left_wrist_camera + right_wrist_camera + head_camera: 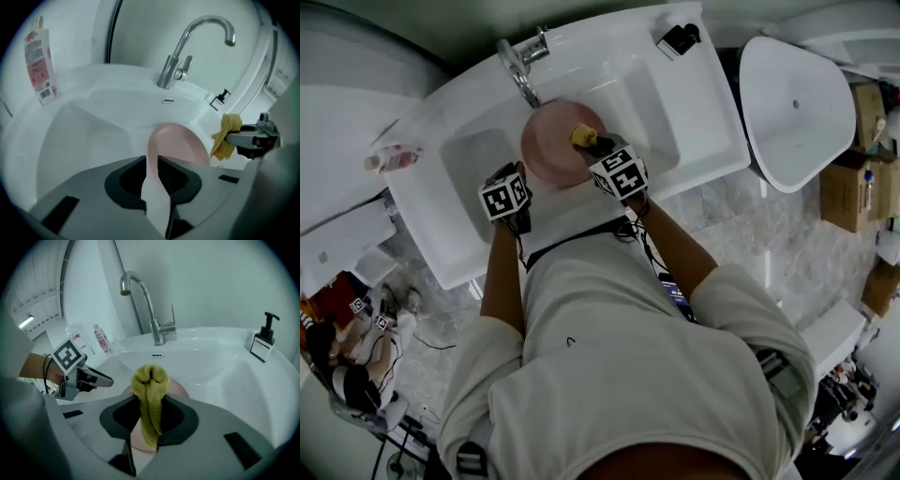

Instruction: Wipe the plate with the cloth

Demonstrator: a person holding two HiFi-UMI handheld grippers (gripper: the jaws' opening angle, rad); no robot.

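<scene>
1. My left tool (151, 164) is clenched on the near rim of the pink plate (180, 145). The rim runs edge-on between the two jaws.
2. The plate is held over the basin of the white sink (478, 150), just in front of the faucet (517, 70). In the head view its round face shows from above.
3. My right tool (150, 401) grips the yellow cloth (150, 376). The cloth is bunched into a folded wad above the jaws, and a strip of it hangs down between them.
4. In the head view the cloth sits over the right part of the plate. I cannot tell whether it touches the plate.
5. Both my forearms reach forward from my body across the sink's front edge, the left forearm (502, 272) nearly straight and the right forearm (675, 244) angled inward. The two tools are close together at the basin.
6. A soap dispenser (265, 341) stands on the sink's rim on my right, and a bottle (41, 61) on my left.
</scene>
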